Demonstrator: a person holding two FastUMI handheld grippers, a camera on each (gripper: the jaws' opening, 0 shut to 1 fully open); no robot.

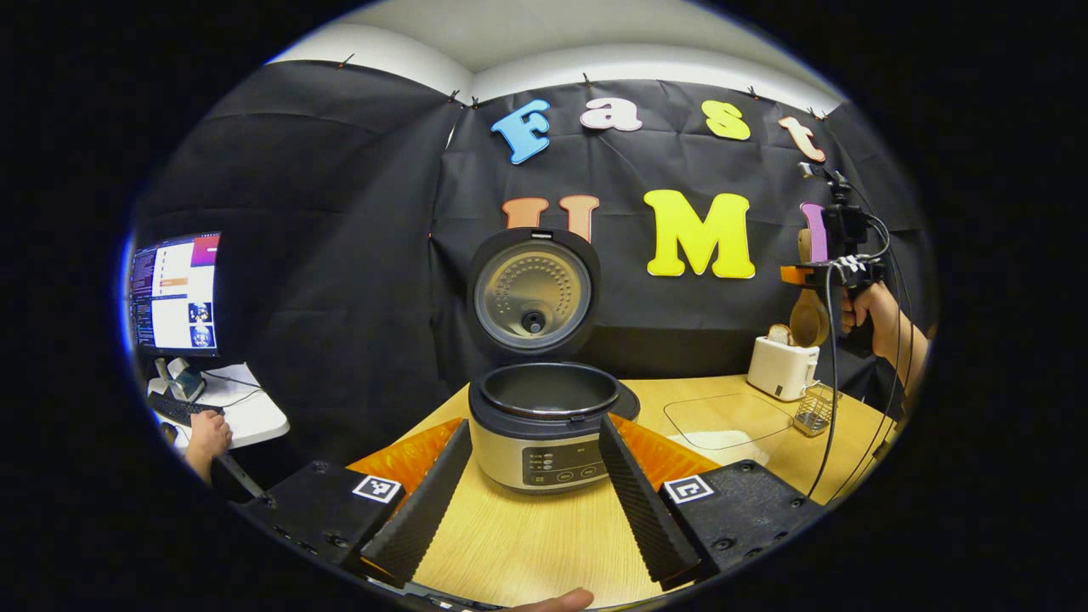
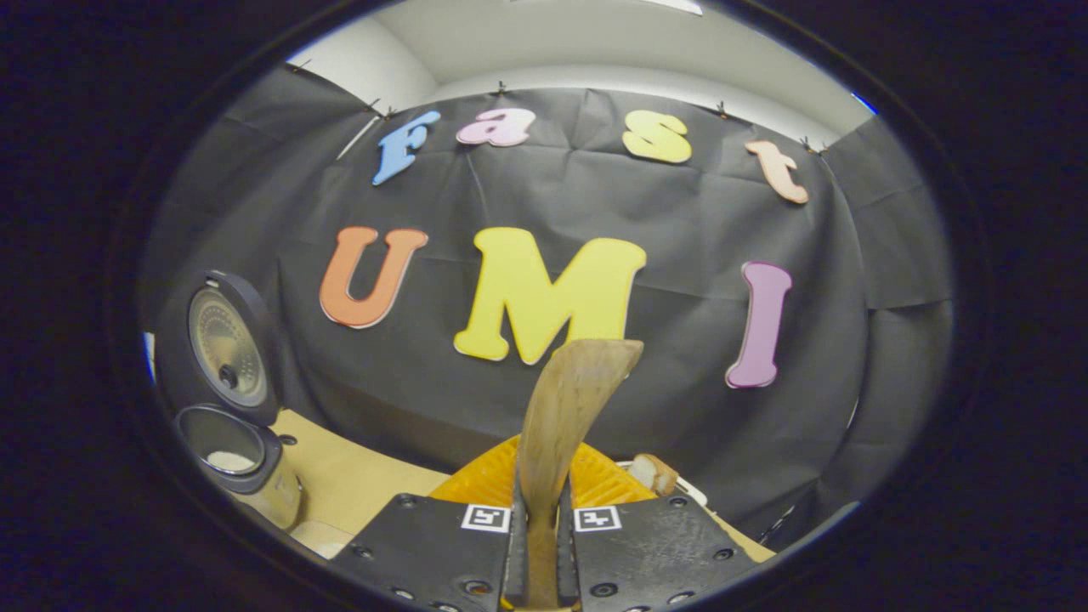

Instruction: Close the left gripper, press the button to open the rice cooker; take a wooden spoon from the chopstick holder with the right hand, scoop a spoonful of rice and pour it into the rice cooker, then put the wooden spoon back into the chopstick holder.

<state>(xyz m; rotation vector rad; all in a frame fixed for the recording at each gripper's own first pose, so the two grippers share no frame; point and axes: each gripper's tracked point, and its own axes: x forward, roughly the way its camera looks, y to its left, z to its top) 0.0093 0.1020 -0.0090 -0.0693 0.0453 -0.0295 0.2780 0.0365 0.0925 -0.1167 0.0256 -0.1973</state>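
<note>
In the left gripper view, my left gripper (image 1: pixel 534 489) hung with its fingers spread wide, nothing between them, and the silver-and-black rice cooker (image 1: pixel 544 429) sat on the light wooden table (image 1: pixel 527 544) just beyond the fingertips. The cooker's round lid (image 1: pixel 533 293) stood upright behind the dark inner pot. To the right of the cooker lay a clear shallow plastic tray (image 1: pixel 727 421) with a patch of white rice in it, then a small wire-mesh chopstick holder (image 1: pixel 814 412) and, behind that, a white toaster (image 1: pixel 780 365) with a slice of bread in its slot. Above the toaster, well right of the cooker, a hand (image 1: pixel 875 314) held my right gripper (image 1: pixel 812 276), which carried the pale wooden spoon (image 1: pixel 807 319) bowl-down. Far left of the cooker a lit monitor (image 1: pixel 176 293) stood on a white desk. In the right gripper view, the right gripper (image 2: pixel 535 544) was pinched on the spoon's handle, both fingers pressing it, and the spoon (image 2: pixel 565 408) rose up from them. The open cooker (image 2: pixel 234 442) sat low on the left, with white rice visible in its pot, and the toaster's bread (image 2: pixel 654 472) showed just right of the spoon.
</note>
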